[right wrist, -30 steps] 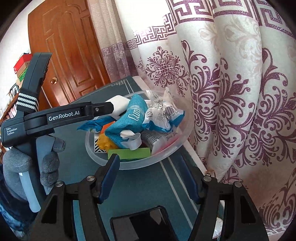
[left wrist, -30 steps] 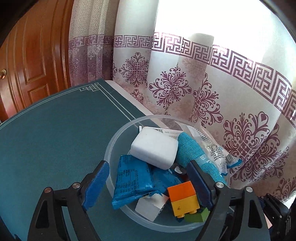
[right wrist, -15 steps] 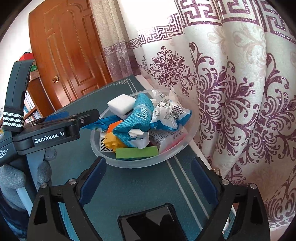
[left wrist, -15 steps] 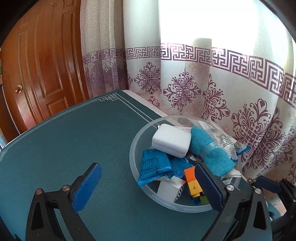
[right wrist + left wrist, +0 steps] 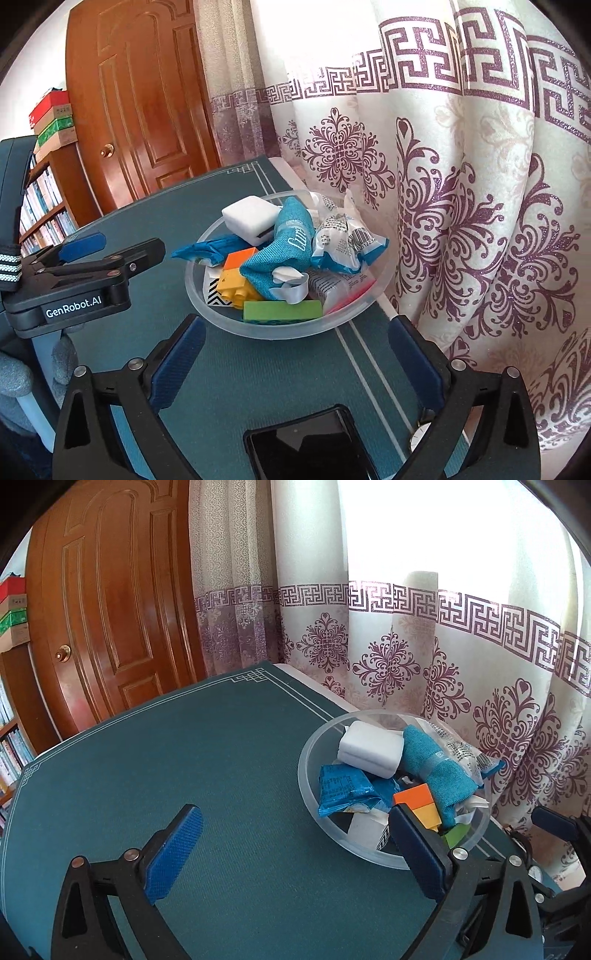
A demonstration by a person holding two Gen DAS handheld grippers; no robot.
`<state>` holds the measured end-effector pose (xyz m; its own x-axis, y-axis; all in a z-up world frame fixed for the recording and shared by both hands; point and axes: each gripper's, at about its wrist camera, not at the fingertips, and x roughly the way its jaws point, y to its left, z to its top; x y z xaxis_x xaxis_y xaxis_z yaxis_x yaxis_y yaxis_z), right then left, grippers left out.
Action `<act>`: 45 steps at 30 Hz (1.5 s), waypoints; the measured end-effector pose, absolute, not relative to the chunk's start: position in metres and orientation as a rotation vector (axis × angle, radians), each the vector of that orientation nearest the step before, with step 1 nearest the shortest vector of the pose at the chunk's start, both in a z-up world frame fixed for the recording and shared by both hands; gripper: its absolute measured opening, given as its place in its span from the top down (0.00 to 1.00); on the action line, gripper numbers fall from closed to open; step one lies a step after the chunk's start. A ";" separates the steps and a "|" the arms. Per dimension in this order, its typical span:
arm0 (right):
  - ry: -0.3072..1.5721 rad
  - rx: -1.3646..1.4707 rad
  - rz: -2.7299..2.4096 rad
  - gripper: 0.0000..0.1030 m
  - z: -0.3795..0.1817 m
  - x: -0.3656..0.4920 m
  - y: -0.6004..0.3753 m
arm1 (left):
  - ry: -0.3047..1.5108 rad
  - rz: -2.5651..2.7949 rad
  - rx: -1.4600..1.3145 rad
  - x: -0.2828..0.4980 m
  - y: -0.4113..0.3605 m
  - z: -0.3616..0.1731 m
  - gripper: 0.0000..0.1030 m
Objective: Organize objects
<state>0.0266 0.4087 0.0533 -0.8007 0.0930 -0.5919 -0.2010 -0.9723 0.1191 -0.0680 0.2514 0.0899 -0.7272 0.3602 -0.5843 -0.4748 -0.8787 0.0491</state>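
Left wrist view: left gripper [image 5: 295, 853] has backed off the bowl [image 5: 314, 749], jaws spread, empty.
Right gripper [image 5: 295, 360]: still opening, nothing between.
Meaning: bowl released; sorting pending.

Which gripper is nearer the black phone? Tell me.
Right. The right gripper, empty jaws opening, hangs over the black phone; the left gripper sits farther off, beside the bowl.

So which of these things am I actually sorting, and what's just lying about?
For the job:
clear plastic bowl
white foam block
teal cloth pouch
blue foil packet
orange and yellow toy bricks
green block

Lying about:
black phone
patterned curtain
wooden door
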 end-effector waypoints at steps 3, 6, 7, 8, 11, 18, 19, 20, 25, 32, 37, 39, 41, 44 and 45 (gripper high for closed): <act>0.238 -0.909 2.825 0.01 0.057 0.027 0.405 | 0.250 2.554 -0.792 -0.065 0.246 0.093 0.01; 0.198 -0.907 2.823 0.01 0.059 0.029 0.399 | 0.238 2.550 -0.790 -0.063 0.243 0.094 0.01; 0.187 -0.909 2.824 0.01 0.060 0.029 0.397 | 0.235 2.548 -0.788 -0.063 0.242 0.094 0.01; 0.180 -0.912 2.824 0.01 0.060 0.030 0.396 | 0.232 2.547 -0.787 -0.062 0.241 0.094 0.01; 0.162 -0.920 2.821 0.01 0.061 0.029 0.392 | 0.220 2.537 -0.789 -0.062 0.238 0.093 0.01; 0.130 -0.919 2.802 0.01 0.064 0.027 0.388 | 0.188 2.528 -0.799 -0.061 0.231 0.093 0.01; 0.123 -0.915 2.801 0.01 0.064 0.027 0.388 | 0.190 2.530 -0.795 -0.060 0.231 0.094 0.00; 0.117 -0.912 2.800 0.01 0.065 0.027 0.387 | 0.192 2.529 -0.793 -0.060 0.231 0.094 0.00; 0.115 -0.897 2.811 0.01 0.069 0.027 0.384 | 0.194 2.518 -0.786 -0.058 0.231 0.095 0.00; 0.121 -0.893 2.806 0.01 0.069 0.027 0.384 | 0.205 2.515 -0.798 -0.058 0.232 0.093 0.00; 0.127 -0.907 2.792 0.01 0.065 0.026 0.388 | 0.230 2.517 -0.802 -0.057 0.236 0.090 0.00; 0.124 -0.914 2.789 0.01 0.063 0.024 0.389 | 0.240 2.514 -0.798 -0.056 0.238 0.089 0.00; 0.123 -0.916 2.786 0.01 0.063 0.024 0.390 | 0.253 2.512 -0.791 -0.054 0.239 0.089 0.00; 0.119 -0.916 2.782 0.01 0.062 0.023 0.391 | 0.264 2.504 -0.781 -0.052 0.240 0.088 0.00; 0.120 -0.916 2.781 0.01 0.061 0.023 0.392 | 0.267 2.502 -0.779 -0.052 0.241 0.088 0.00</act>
